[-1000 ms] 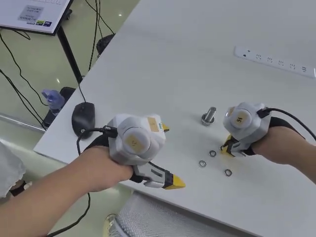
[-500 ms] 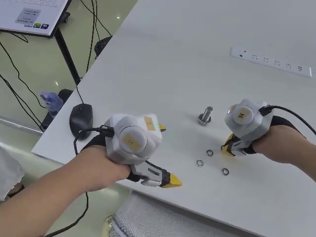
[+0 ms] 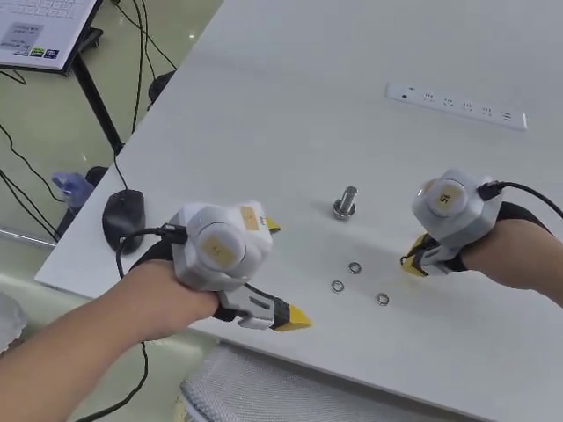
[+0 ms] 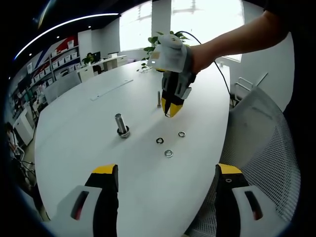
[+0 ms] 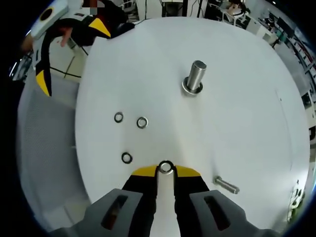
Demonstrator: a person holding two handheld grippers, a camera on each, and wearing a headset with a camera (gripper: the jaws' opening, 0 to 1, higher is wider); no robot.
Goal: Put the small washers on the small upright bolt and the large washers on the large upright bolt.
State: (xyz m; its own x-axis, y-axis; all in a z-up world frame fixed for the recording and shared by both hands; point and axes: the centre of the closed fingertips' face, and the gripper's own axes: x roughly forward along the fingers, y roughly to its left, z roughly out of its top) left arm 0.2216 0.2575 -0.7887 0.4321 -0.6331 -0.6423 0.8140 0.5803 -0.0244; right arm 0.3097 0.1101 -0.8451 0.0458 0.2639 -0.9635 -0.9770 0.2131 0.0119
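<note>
At the near edge of the white table (image 3: 290, 97), in the lower left of the head view, the left gripper (image 3: 282, 272) is hovering with its jaws spread wide, holding nothing. Just beyond it, three loose washers (image 3: 354, 267) are lying in a small cluster near the centre of the frame. To their right, the right gripper (image 3: 411, 265) is pointing down at the table, its jaws pressing together on a held washer (image 5: 166, 168); whether that one is small or large is hard to tell. In the right gripper view the small bolt (image 5: 226, 185) is standing just beside the right-hand jaw. The large bolt (image 3: 345, 202) is standing further back, above the cluster. The person seems to be readying one washer for a bolt; next, its hole will need lining up over the matching bolt's tip before the jaws let go. Farther off, a power strip (image 3: 457, 107) is lying in the upper right, a mouse (image 3: 121, 211) is sitting at the left edge, and a laptop (image 3: 35, 35) is showing in the upper left corner.
</note>
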